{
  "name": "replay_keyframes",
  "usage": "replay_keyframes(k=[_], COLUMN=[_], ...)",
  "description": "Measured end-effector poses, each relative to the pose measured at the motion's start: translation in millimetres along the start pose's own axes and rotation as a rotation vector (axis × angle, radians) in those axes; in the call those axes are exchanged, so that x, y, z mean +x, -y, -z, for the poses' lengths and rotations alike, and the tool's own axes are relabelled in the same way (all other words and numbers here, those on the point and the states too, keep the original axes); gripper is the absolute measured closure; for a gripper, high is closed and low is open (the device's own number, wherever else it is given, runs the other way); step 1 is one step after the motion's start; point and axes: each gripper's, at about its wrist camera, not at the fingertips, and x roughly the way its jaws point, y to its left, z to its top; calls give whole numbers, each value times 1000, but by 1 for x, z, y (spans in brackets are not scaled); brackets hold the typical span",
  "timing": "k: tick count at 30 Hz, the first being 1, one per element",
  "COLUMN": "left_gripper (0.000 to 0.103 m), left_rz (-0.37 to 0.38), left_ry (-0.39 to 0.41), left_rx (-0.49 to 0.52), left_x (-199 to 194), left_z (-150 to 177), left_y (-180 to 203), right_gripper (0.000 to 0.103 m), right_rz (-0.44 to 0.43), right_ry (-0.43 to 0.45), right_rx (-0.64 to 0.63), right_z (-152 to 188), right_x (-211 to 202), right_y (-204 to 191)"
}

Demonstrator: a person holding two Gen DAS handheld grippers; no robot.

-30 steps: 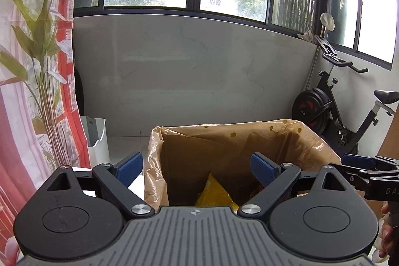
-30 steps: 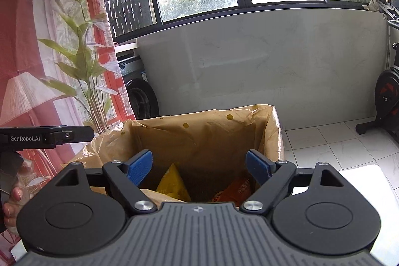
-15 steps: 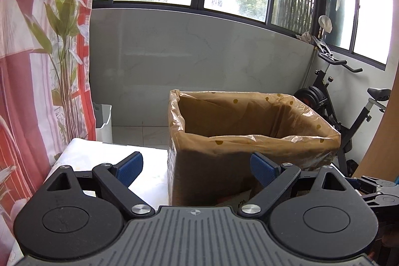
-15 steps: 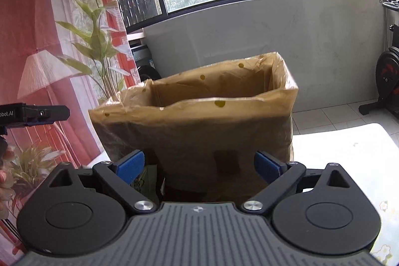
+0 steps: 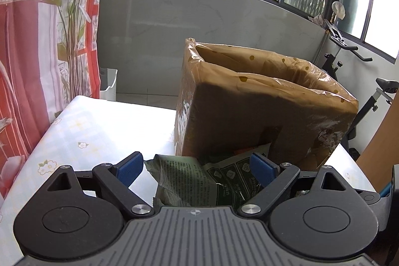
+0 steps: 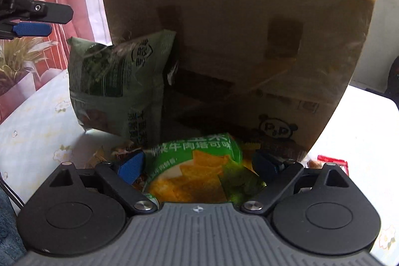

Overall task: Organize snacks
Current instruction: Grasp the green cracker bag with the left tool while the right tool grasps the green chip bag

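Observation:
A brown cardboard box (image 5: 264,111) lined with a plastic bag stands on the white flowered tablecloth (image 5: 99,131); it fills the right wrist view (image 6: 249,41). A dull green snack bag (image 5: 199,181) lies in front of the box, between the open fingers of my left gripper (image 5: 197,167), untouched. In the right wrist view that bag (image 6: 119,86) leans against the box's left side. A bright green chip bag (image 6: 194,166) lies between the open fingers of my right gripper (image 6: 198,163). The left gripper's fingers (image 6: 32,16) show at the far left.
More snack packets lie around the chip bag, among them a red one (image 6: 334,162) at the right. A red patterned curtain (image 5: 37,41) hangs left of the table. An exercise bike (image 5: 366,96) stands behind the box. A white bin (image 5: 108,81) is on the floor.
Both grippers have dropped from above the box's opening to table level in front of it. The snack bags on the table have come into view between the fingers.

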Motion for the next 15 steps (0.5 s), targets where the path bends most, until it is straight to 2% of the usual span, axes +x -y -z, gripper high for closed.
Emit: replay_keyframes(k=[7, 12, 15], left_gripper=[10, 10, 12], left_rz=[28, 68, 108], left_ry=[17, -38, -88], left_rx=[108, 90, 34], left_x=[24, 50, 59], left_z=[-11, -17, -8], left_y=[4, -5, -19], right_gripper=[19, 20, 20], right_rz=[-47, -49, -51], right_ry=[11, 16, 18], right_rx=[50, 61, 68], right_z=[12, 11, 11], right_x=[-6, -7, -8], right_y=[4, 4, 6])
